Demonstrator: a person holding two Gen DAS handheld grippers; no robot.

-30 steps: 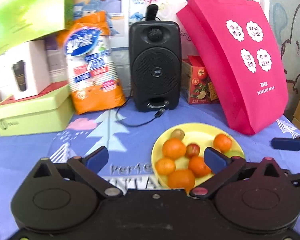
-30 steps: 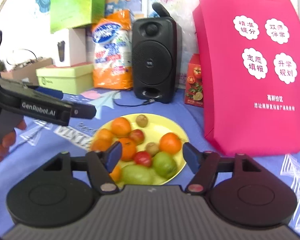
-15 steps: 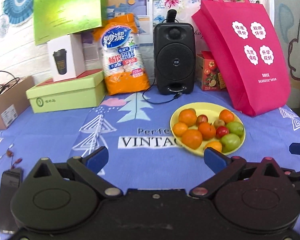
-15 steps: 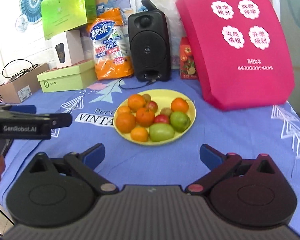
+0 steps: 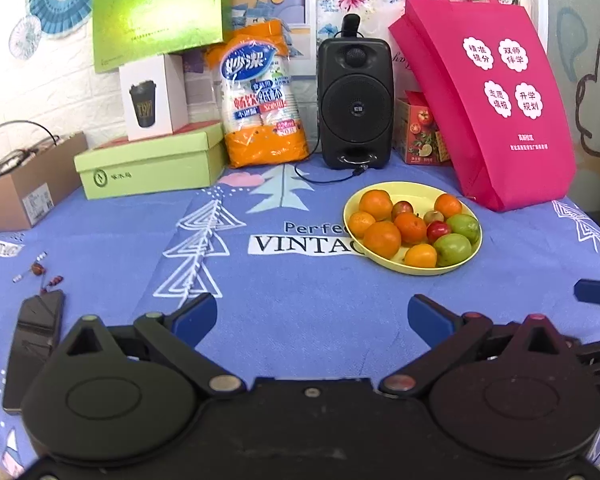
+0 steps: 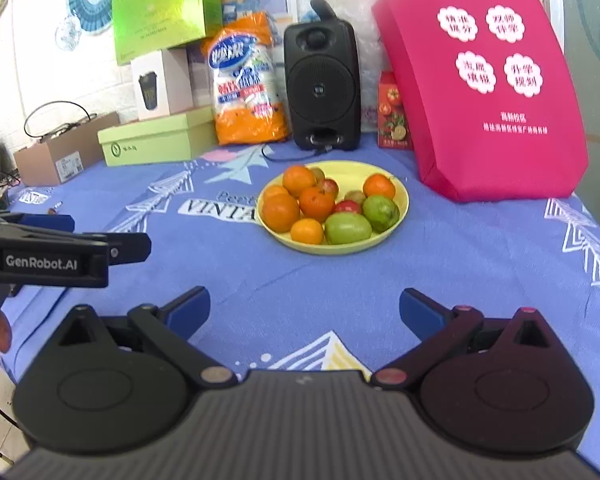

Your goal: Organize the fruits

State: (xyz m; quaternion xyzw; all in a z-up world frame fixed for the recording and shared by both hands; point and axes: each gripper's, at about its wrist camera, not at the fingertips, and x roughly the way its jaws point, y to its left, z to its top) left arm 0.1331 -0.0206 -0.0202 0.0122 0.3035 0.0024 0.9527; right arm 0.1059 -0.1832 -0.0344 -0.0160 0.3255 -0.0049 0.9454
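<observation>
1. Blue printed cloth (image 5: 300,292) covers the table, soft and likely to wrinkle or slide; boxes, a black speaker (image 5: 355,104) and a pink fabric bag (image 5: 488,104) crowd the far edge against a decorated wall.
2. Right of centre, toward the far side, a shallow yellow plate (image 5: 420,194) holds the fruits: smooth round oranges (image 5: 382,239), two glossy green fruits (image 5: 453,249) nearest the camera, and small red ones (image 5: 438,230) wedged between them.
3. Left gripper (image 5: 312,314) hovers near the table's front edge, blue-padded jaws spread wide, holding nothing. Right gripper (image 6: 305,307) is likewise wide open and empty, well short of the plate.
4. Risk: the fruits lie touching in a heap, so lifting one could set its round neighbours rolling over the low rim and across the cloth.
5. Risk: smooth, curved skins may squirt out of flat pads if pinched off-centre; too hard a squeeze would probably bruise the small red ones.
6. Risk: the two grippers sit side by side and could knock together if both reach for the plate.
7. Risk: a phone (image 5: 34,344) and small beads (image 5: 40,270) lie at the near left, easy to sweep off.
</observation>
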